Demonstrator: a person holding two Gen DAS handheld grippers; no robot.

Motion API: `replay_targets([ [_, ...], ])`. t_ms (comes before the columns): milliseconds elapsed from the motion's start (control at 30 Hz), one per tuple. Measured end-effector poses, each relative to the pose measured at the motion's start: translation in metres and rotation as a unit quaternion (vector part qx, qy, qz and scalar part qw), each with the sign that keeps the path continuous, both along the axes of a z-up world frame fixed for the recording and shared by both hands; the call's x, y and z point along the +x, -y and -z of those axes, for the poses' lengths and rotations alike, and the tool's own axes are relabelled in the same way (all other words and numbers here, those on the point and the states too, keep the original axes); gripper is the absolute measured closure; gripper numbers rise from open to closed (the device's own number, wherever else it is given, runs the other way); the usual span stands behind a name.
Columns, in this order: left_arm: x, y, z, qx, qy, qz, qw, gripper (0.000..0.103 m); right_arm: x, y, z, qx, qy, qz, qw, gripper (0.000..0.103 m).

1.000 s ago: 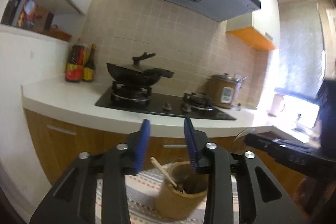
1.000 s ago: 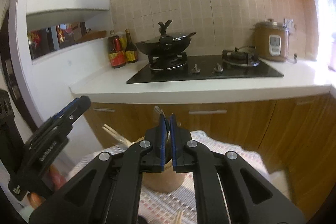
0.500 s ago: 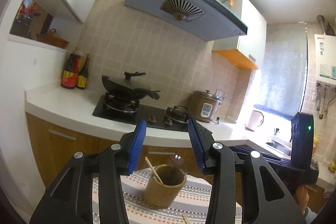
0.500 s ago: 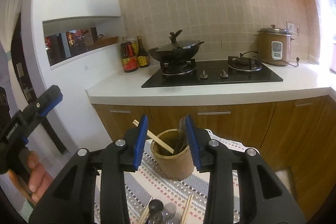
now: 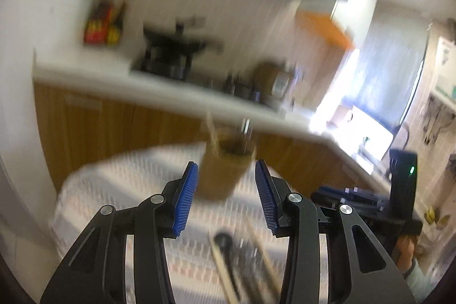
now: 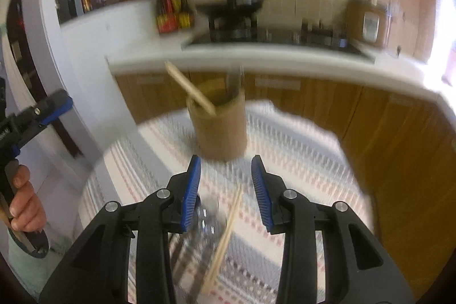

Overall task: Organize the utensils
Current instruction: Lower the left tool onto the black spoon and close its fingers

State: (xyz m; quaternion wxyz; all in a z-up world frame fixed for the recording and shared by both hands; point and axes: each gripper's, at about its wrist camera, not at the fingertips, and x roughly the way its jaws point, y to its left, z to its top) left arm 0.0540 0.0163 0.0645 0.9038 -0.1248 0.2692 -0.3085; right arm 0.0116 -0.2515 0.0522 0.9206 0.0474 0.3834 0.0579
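A bamboo holder (image 6: 219,127) with a chopstick (image 6: 190,88) in it stands on the striped cloth (image 6: 299,150) of the table, loose utensils (image 6: 225,235) lying nearer. Both grippers, left (image 5: 225,197) and right (image 6: 225,191), hold nothing, fingers parted (right just opened). Blurred kitchen counter (image 6: 285,63) behind.

We look forward from both wrists, tilted down, close over a striped tabletop (image 5: 119,175); both views share the utensil holder (image 6: 219,130).

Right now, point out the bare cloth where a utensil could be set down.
Free: striped cloth right of the wooden holder, and left of it toward the table edge. Crowded: the near strip between the grippers, where chopsticks and spoons lie.
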Motion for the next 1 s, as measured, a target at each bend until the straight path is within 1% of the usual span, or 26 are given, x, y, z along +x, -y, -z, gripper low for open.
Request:
replay_targets([
  [33, 0.006, 0.006, 0.015, 0.013, -0.024, 0.008, 0.9996, 0.064, 0.004, 0.001, 0.013, 0.007, -0.020, 0.000, 1.000, 0.069],
  [67, 0.012, 0.017, 0.034, 0.034, -0.054, 0.017, 0.9978, 0.064, 0.007, 0.003, 0.025, 0.013, -0.040, 0.000, 0.999, 0.069],
  [100, 0.016, 0.024, 0.045, 0.047, -0.071, 0.026, 0.9961, 0.064, 0.009, 0.004, 0.034, 0.018, -0.054, 0.000, 0.998, 0.069],
  [133, 0.020, 0.032, 0.058, 0.062, -0.088, 0.038, 0.9934, 0.064, 0.012, 0.005, 0.044, 0.024, -0.070, 0.000, 0.997, 0.069],
  [167, 0.022, 0.045, 0.075, 0.090, -0.109, 0.056, 0.9884, 0.064, 0.013, 0.007, 0.051, 0.029, -0.080, 0.001, 0.996, 0.069],
  [200, 0.022, 0.052, 0.084, 0.111, -0.117, 0.060, 0.9851, 0.064, 0.015, 0.009, 0.060, 0.035, -0.094, 0.002, 0.995, 0.069],
  [300, 0.016, 0.072, 0.105, 0.162, -0.124, 0.078, 0.9758, 0.064, 0.016, 0.012, 0.077, 0.044, -0.120, -0.003, 0.992, 0.069],
  [400, 0.015, 0.083, 0.115, 0.191, -0.129, 0.082, 0.9696, 0.064, 0.020, 0.012, 0.086, 0.052, -0.133, -0.007, 0.990, 0.069],
  [500, 0.017, 0.091, 0.121, 0.209, -0.133, 0.086, 0.9651, 0.064, 0.026, 0.014, 0.091, 0.057, -0.140, -0.004, 0.988, 0.069],
  [600, 0.017, 0.098, 0.129, 0.246, -0.135, 0.080, 0.9565, 0.064, 0.028, 0.018, 0.093, 0.068, -0.145, -0.003, 0.987, 0.069],
  [667, 0.015, 0.100, 0.135, 0.267, -0.136, 0.075, 0.9511, 0.064, 0.028, 0.018, 0.095, 0.066, -0.146, -0.003, 0.987, 0.069],
  [700, 0.014, 0.101, 0.138, 0.269, -0.138, 0.079, 0.9499, 0.064, 0.028, 0.018, 0.096, 0.065, -0.146, -0.004, 0.987, 0.069],
  [800, 0.013, 0.101, 0.138, 0.253, -0.144, 0.091, 0.9524, 0.063, 0.031, 0.018, 0.099, 0.068, -0.147, -0.005, 0.987, 0.069],
  [900, 0.017, 0.110, 0.141, 0.262, -0.138, 0.085, 0.9512, 0.062, 0.036, 0.018, 0.099, 0.069, -0.145, -0.002, 0.987, 0.069],
  [1000, 0.021, 0.113, 0.141, 0.256, -0.144, 0.088, 0.9519, 0.062, 0.041, 0.020, 0.098, 0.064, -0.142, -0.001, 0.988, 0.069],
])
